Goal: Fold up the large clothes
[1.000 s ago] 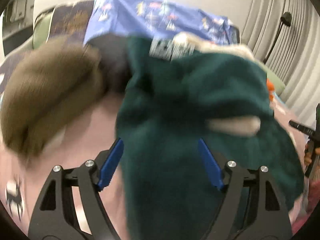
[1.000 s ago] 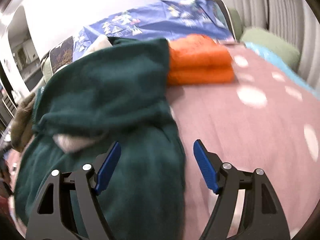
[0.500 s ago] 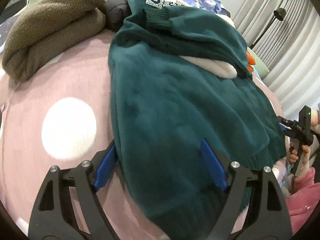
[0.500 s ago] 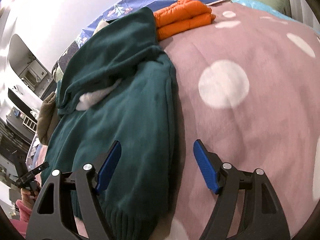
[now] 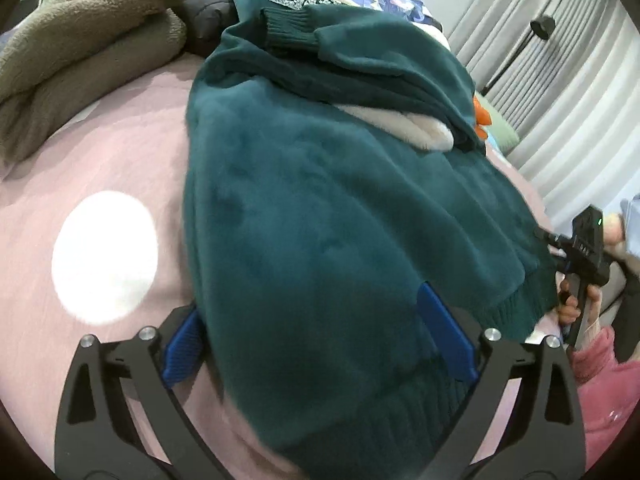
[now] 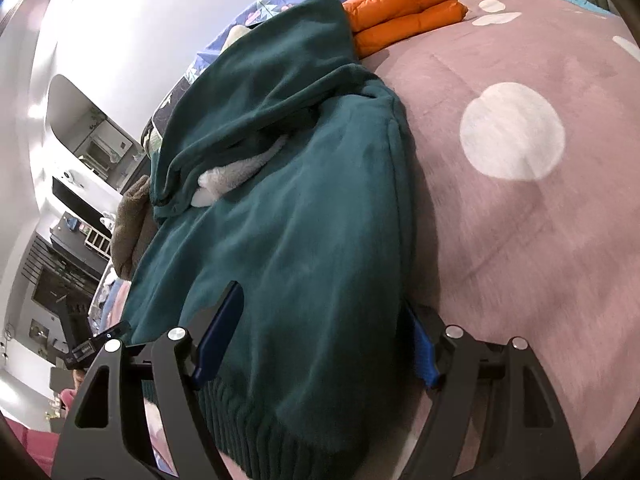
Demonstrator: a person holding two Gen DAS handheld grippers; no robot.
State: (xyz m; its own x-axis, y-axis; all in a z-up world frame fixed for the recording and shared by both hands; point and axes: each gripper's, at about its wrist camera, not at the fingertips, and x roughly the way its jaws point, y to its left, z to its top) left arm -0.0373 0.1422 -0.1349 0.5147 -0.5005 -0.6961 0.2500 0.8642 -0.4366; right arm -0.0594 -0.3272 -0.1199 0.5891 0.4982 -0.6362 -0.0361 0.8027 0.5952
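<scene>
The pink spotted bed now carries the green fleece sweater, laid down along its near edge since a second ago, the sleeves already folded in. My left tool is opening off the hem, fabric loose between its jaws; my right tool stands apart, straddling the hem. Bottom fold comes next, I reckon
</scene>
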